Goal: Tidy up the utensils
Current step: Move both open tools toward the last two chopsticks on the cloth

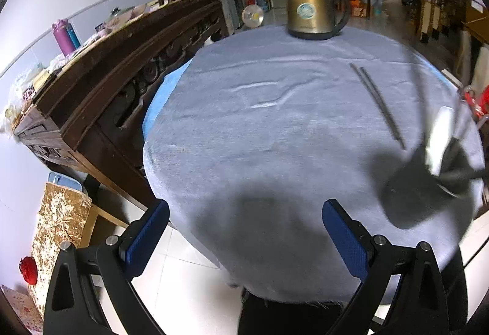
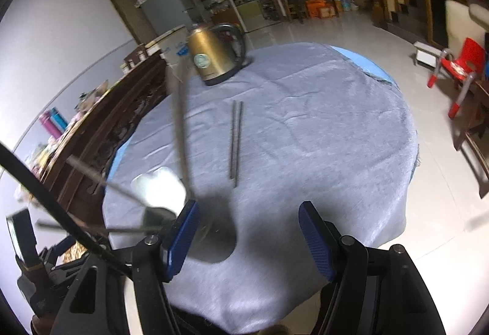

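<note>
A pair of grey metal chopsticks [image 1: 377, 103] lies side by side on the round table with a grey cloth [image 1: 259, 127]; it also shows in the right wrist view [image 2: 236, 139]. A dark utensil holder [image 1: 449, 158] with a white piece and thin sticks stands blurred at the table's right side, and shows at the left in the right wrist view [image 2: 159, 197]. My left gripper [image 1: 244, 231] is open and empty over the near table edge. My right gripper [image 2: 247, 240] is open and empty, just right of the holder.
A brass-coloured kettle [image 1: 311, 11] stands at the far table edge [image 2: 214, 57]. A dark carved wooden sideboard [image 1: 128, 72] runs along the left. A red plastic chair [image 2: 458, 69] stands on the tiled floor to the right.
</note>
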### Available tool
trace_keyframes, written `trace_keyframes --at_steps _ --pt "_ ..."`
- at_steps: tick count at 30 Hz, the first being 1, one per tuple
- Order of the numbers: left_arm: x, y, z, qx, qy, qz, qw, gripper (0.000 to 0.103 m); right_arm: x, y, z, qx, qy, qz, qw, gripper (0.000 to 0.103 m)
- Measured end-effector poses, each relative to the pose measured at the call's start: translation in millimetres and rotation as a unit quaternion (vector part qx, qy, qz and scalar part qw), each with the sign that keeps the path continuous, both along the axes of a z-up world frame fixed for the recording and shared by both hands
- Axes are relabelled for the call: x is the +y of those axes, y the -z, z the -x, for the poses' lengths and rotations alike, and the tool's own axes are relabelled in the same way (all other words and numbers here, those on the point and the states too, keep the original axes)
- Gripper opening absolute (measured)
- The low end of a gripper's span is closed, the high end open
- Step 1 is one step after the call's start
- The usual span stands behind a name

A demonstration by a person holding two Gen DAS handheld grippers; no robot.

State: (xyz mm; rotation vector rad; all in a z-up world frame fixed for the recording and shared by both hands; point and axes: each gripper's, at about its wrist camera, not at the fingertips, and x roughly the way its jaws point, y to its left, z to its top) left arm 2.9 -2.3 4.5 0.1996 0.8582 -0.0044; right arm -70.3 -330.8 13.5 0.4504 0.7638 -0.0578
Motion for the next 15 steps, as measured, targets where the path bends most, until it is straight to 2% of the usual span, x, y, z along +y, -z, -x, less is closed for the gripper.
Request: trace_keyframes --at_steps 8,15 --pt "14 16 -93 0.003 0.013 -0.011 0.9998 0.1 -49 27 -37 0.034 0.04 -0.029 0.998 0.071" --pt "-34 13 -175 0.019 0.053 0.02 0.9982 0.1 -67 51 -78 0.06 0.025 -0.029 0.997 0.07"
